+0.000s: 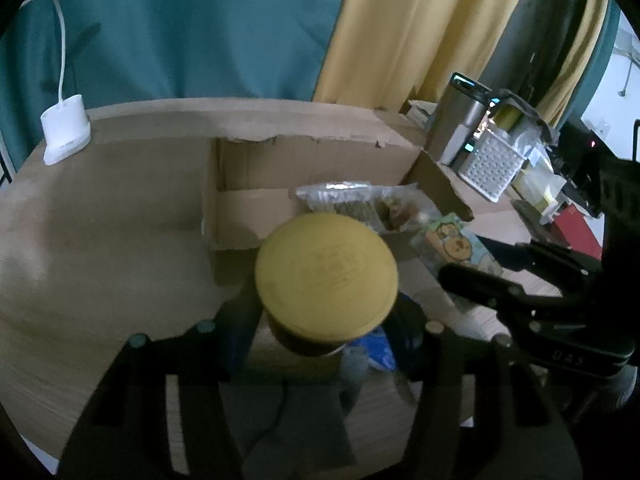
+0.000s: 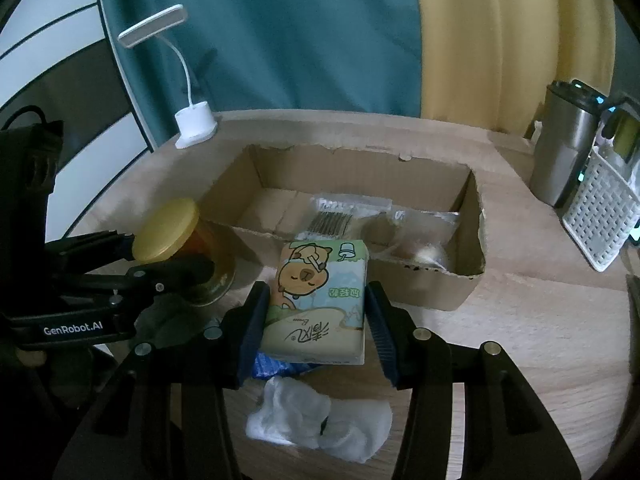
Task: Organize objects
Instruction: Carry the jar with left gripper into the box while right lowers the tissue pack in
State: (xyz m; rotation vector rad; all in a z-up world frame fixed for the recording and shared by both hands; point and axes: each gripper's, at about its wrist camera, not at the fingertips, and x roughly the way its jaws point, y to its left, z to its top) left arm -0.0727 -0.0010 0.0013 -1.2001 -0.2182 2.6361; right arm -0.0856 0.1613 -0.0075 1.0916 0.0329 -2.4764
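- The left hand-held gripper is closed on a jar with a yellow lid. Its two black fingers press the jar's sides, just under the lid.
- The right hand-held gripper is closed on a tissue pack with a cartoon animal on it. One blue pad presses each side of the pack.
- The jar is off to the left of the right hand-held gripper, close by.
- An open cardboard box sits on the desk just in front of both hand-held grippers. Clear bags of small things lie inside it.
- A crumpled white wrap lies on the desk under the right hand-held gripper.
- A white lamp stands behind the box, to the left.
- A metal cup and a white basket stand far to the right.
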